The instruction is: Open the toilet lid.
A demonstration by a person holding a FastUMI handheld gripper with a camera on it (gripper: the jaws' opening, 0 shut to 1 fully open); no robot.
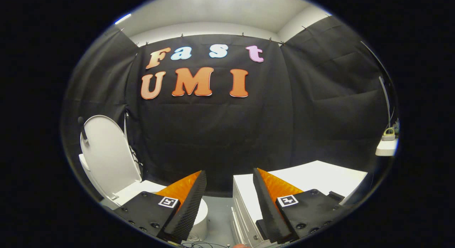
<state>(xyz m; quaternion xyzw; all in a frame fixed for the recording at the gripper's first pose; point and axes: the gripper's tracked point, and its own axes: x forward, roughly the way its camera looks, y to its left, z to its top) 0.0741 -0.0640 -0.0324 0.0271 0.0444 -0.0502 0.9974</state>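
Observation:
A white toilet stands to the left of my fingers, its lid [108, 152] raised upright and leaning back toward the black cloth wall. Part of the white seat and bowl [137, 191] shows below the lid, behind my left finger. My gripper [229, 177] is open, its two fingers spread wide with nothing between them, held well to the right of the lid and apart from it. The left fingertip [199, 184] overlaps the toilet's base; the right fingertip [259, 180] lies over a white cabinet.
A white cabinet [320, 177] with drawers stands just right of the toilet, under my right finger. A narrow strip of grey floor [218, 216] runs between them. A small white shelf [386, 146] with an object on it sits at the far right. Black cloth walls close the booth.

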